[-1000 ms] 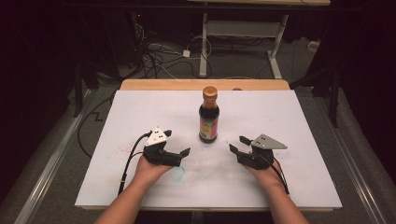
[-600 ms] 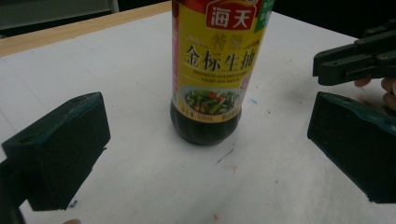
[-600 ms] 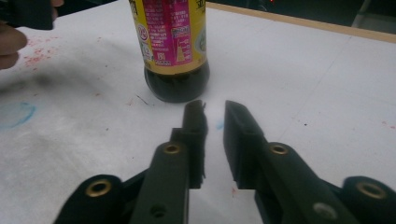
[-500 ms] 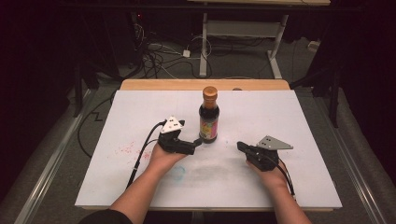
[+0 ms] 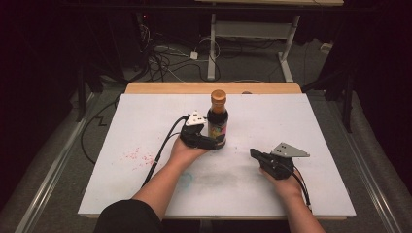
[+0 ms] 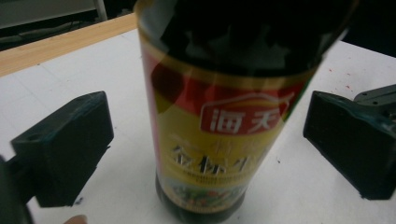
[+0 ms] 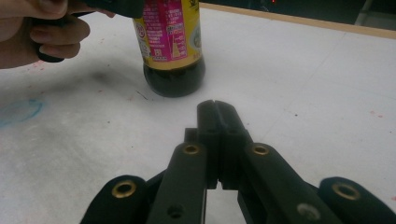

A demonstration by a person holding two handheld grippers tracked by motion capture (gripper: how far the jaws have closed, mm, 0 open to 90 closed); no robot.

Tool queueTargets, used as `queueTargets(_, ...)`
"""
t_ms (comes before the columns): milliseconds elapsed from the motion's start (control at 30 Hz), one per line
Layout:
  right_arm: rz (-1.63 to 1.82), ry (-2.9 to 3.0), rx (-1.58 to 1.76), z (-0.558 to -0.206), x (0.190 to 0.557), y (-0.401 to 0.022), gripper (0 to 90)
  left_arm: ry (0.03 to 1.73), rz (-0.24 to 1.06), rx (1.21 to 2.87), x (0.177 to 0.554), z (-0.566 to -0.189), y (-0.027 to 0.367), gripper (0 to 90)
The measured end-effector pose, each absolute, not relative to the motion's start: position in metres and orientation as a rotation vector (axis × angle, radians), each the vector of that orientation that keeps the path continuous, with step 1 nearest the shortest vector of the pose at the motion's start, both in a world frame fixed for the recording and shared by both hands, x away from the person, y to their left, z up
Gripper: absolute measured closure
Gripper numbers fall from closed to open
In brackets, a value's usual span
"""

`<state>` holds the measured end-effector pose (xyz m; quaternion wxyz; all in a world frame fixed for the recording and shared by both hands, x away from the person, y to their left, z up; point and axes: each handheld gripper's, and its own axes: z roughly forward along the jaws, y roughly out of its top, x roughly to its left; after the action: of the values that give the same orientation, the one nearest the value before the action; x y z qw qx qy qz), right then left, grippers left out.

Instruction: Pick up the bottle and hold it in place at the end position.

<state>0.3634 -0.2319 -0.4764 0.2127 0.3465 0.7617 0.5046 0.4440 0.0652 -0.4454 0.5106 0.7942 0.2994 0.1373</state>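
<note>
A dark sauce bottle (image 5: 217,120) with an orange cap and a yellow and red label stands upright in the middle of the white table (image 5: 316,121). My left gripper (image 5: 210,142) has come up to its lower body. In the left gripper view the bottle (image 6: 224,116) stands between the two black pads (image 6: 70,144), which are apart and clear of the glass, so the gripper is open. My right gripper (image 5: 254,154) rests on the table to the bottom right of the bottle. In the right gripper view its jaws are pressed together with nothing between them (image 7: 215,109), and the bottle (image 7: 172,46) stands beyond.
A wooden strip (image 5: 214,88) runs along the table's far edge. Red specks (image 5: 133,155) mark the sheet at the left and a faint blue smudge (image 5: 185,178) lies near the left forearm. Cables (image 5: 160,53) and a desk frame stand on the floor behind.
My left gripper has moved forward and right from the near table until its jaws flank the bottle. The right gripper has drifted slightly right and nearer. The bottle has stayed put.
</note>
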Motion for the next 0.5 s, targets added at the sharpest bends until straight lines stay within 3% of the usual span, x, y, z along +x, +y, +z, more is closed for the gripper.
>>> queueTargets(300,1.4,2.113,0.969,-0.4767,0.3628,-0.2351,90.0,0.712,0.34,1.901,0.4499,-0.4425,0.0573,15.2)
queueTargets(333,1.399,2.114,0.966,-0.4766,0.3628,-0.2351,90.0,0.704,0.337,1.899,0.4499,-0.4423,0.0578,17.8)
queueTargets(367,1.4,2.113,0.969,-0.4764,0.3628,-0.2351,90.0,0.694,0.342,1.901,0.4493,-0.442,0.058,26.2)
queueTargets(500,1.398,2.112,0.973,-0.4765,0.3629,-0.2353,90.0,0.681,0.369,1.908,0.4474,-0.4413,0.0567,27.4)
